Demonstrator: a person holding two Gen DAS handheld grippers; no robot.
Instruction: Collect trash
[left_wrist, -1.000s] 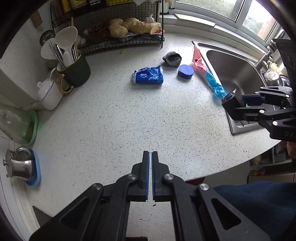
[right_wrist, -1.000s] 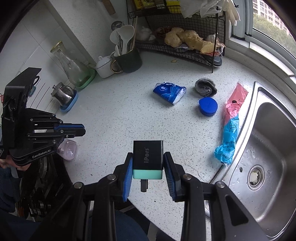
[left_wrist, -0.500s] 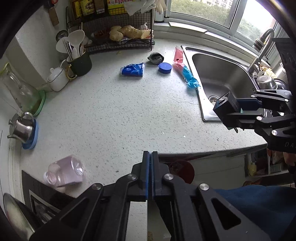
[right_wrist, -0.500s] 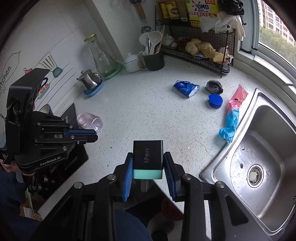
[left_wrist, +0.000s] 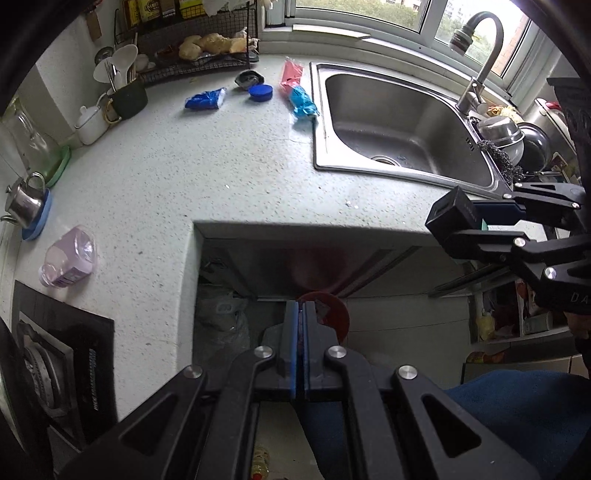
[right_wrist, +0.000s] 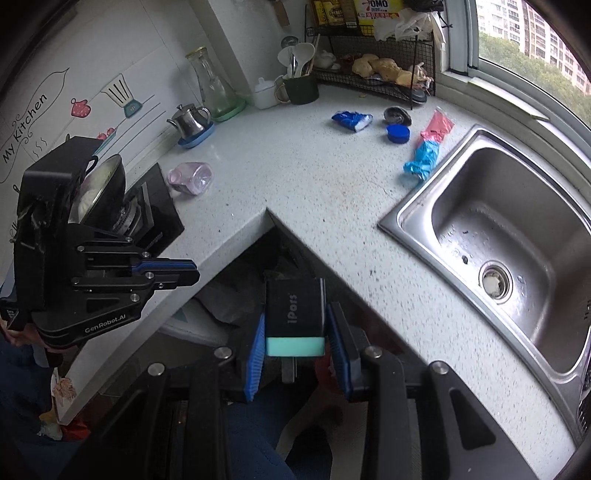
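My right tongs (right_wrist: 295, 354) grip a black-and-mint box (right_wrist: 295, 314); my left tongs (left_wrist: 300, 347) are pressed shut, empty. Near the sink (left_wrist: 399, 122), the blue packet (left_wrist: 205, 99), blue lid (left_wrist: 260, 91) and pink-blue wrapper (left_wrist: 297, 88) lie uncollected on the desk (left_wrist: 207, 173).

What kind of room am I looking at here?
A home kitchen, by the look of it: a steel sink with a tap set in a speckled countertop, a gas stove, and a "My Kitchen" wall sticker.
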